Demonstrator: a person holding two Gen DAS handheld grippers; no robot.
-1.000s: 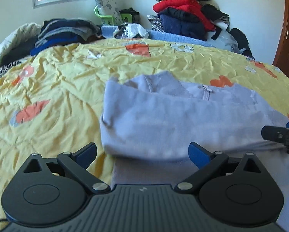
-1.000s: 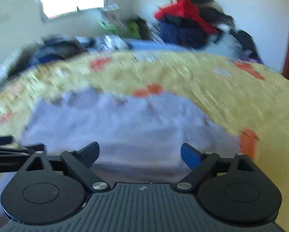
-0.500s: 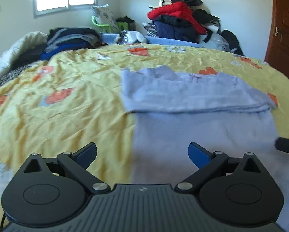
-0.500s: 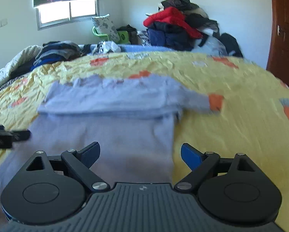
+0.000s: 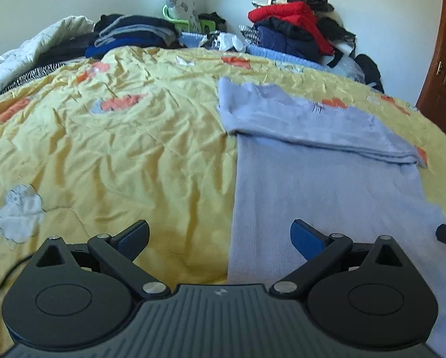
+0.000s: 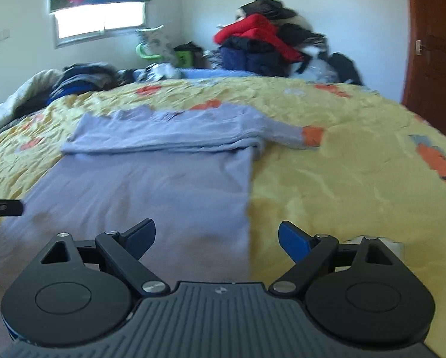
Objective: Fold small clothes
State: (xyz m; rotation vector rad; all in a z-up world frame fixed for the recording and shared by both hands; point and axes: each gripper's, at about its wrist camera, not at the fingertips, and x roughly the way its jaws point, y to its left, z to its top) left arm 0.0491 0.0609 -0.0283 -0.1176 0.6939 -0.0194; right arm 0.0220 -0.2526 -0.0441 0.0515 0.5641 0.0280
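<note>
Bed [image 5: 109,149]: covered by a yellow quilt with orange patches; clothing is piled along its far edge.

Lavender sweater [image 5: 318,185]: laid flat on the quilt toward the near edge, its upper part folded into a band across the body, one orange-cuffed sleeve [image 6: 311,135] extended rightward.

Left hand-held gripper [image 5: 220,235]: released, nothing grasped, held over the sweater's left edge.

Right hand-held gripper [image 6: 217,235]: released, nothing grasped, held over the sweater's right edge.

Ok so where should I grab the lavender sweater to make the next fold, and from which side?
Probably the two near hem corners of the lavender sweater, coming in from the near edge. The left gripper and right gripper each straddle a side edge, jaws open. The sleeves are already folded across the far part, so the flat body can fold away over them.
</note>
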